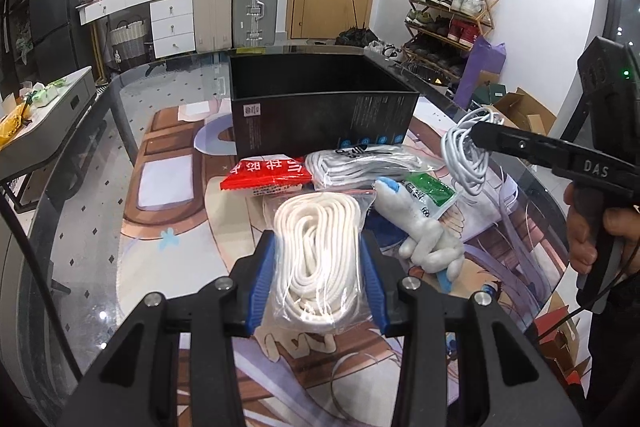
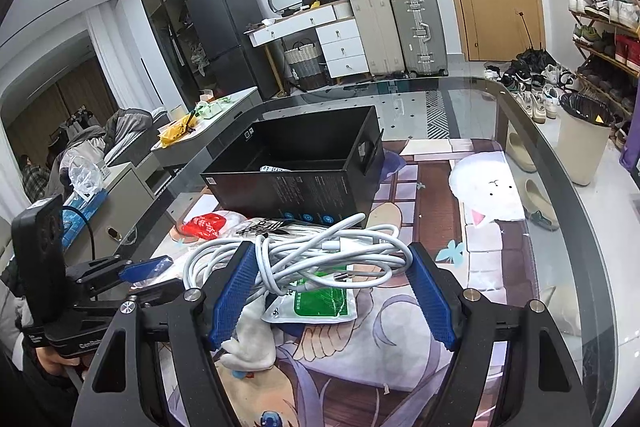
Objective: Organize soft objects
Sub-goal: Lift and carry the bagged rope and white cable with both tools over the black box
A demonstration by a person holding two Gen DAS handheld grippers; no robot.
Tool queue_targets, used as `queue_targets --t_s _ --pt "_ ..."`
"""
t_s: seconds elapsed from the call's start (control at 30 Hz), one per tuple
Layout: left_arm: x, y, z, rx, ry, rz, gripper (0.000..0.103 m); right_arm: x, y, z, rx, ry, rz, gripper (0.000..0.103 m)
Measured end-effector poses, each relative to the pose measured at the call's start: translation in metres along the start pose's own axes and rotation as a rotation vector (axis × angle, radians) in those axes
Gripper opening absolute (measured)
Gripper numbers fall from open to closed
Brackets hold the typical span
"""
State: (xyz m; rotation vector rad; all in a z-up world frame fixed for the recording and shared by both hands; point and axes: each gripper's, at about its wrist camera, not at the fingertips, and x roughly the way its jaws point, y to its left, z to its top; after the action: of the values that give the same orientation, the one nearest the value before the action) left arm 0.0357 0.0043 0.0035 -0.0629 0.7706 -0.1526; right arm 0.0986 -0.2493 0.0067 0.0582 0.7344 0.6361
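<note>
L tool [image 1: 318, 267] grips rope bag [image 1: 316, 259] | R tool [image 2: 332, 291] grips white cable [image 2: 320, 255]

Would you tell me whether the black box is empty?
Not empty: the right wrist view shows a small white item inside the open-topped black cardboard box; most of its floor is hidden.

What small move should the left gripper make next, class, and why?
Probably carry the bagged white rope forward and over the open black box. The left gripper already pinches the bag between its blue pads, the box stands just behind the pile, and the right gripper holds the white cable aside.
</note>
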Motion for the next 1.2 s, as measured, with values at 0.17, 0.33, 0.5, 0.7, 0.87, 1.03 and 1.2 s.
queue_targets --t_s 0.17,0.33,0.5,0.7,0.87,1.03,1.2 --pt "-0.008 0.002 0.000 -0.011 -0.015 0.002 0.040 0.001 0.001 0.001 -0.003 -0.004 -0.012 0.076" --pt "-0.020 0.005 0.000 -0.030 -0.044 0.006 0.040 0.000 0.002 0.001 0.001 -0.009 -0.012 0.076" --pt "-0.028 0.009 0.004 -0.056 -0.083 0.004 0.040 -0.001 0.004 0.002 0.000 -0.024 -0.015 0.076" --pt "-0.033 0.016 0.008 -0.087 -0.119 0.005 0.040 -0.003 0.006 0.001 -0.004 -0.038 -0.023 0.076" --pt "-0.035 0.021 0.014 -0.101 -0.145 0.011 0.040 -0.007 0.008 0.002 -0.007 -0.046 -0.026 0.076" --pt "-0.039 0.021 0.019 -0.096 -0.166 0.009 0.040 -0.010 0.012 0.005 -0.016 -0.056 -0.027 0.076" --pt "-0.044 0.020 0.021 -0.094 -0.188 -0.001 0.040 -0.012 0.014 0.007 -0.019 -0.061 -0.028 0.076"
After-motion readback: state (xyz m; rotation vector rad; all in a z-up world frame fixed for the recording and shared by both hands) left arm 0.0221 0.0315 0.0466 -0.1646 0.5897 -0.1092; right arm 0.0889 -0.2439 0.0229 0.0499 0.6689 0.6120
